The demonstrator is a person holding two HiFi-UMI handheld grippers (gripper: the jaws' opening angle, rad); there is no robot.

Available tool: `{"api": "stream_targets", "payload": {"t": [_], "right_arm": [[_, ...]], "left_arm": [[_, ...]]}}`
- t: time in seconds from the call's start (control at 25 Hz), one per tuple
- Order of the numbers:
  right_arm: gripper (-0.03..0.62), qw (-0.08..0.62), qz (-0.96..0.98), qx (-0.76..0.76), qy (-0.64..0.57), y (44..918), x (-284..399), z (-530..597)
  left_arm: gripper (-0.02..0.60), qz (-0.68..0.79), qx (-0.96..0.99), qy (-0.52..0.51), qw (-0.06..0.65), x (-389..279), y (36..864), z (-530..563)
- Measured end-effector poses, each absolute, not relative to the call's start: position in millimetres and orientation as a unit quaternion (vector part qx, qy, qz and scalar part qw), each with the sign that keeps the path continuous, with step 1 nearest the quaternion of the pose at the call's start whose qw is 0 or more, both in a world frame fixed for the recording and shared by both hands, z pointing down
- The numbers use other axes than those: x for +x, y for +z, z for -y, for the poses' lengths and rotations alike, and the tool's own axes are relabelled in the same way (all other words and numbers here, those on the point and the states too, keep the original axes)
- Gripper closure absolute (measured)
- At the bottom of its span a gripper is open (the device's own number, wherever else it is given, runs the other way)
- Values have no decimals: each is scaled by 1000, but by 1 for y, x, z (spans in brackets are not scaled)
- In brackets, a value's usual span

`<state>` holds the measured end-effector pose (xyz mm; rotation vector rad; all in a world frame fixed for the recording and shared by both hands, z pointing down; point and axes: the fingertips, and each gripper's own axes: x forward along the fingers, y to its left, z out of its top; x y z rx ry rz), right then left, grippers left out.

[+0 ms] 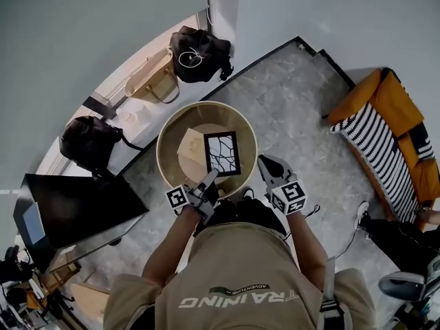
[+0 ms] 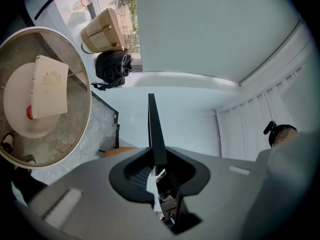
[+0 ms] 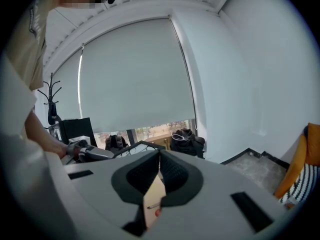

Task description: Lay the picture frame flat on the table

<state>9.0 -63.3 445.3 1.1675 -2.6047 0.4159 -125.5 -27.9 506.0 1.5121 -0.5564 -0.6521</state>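
The picture frame, black-rimmed with a white cracked pattern, is held over the round glass table, its face turned up toward the head camera. My left gripper is shut on its lower left corner. In the left gripper view the frame shows edge-on as a thin dark blade rising from between the jaws. My right gripper hovers just right of the frame, apart from it. Its jaws meet with nothing between them. The right gripper view also catches the frame at its left.
A cream box lies on the table under the frame, also visible as a cream box in the left gripper view. A black bag, a tan woven bag and another black bag sit along the window ledge. An orange striped sofa stands right.
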Motion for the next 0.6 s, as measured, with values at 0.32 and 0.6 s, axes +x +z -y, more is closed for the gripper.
{"api": "stream_targets", "payload": {"t": [0.32,0.6], "right_arm": [[585,134,893,397,167,476,16,94],[586,148,900,366,187,533,6,132]], "left_arm": [[509,234,660,-277,658,-113,526,61],[509,231,656,-267,667,-99,567,99]]}}
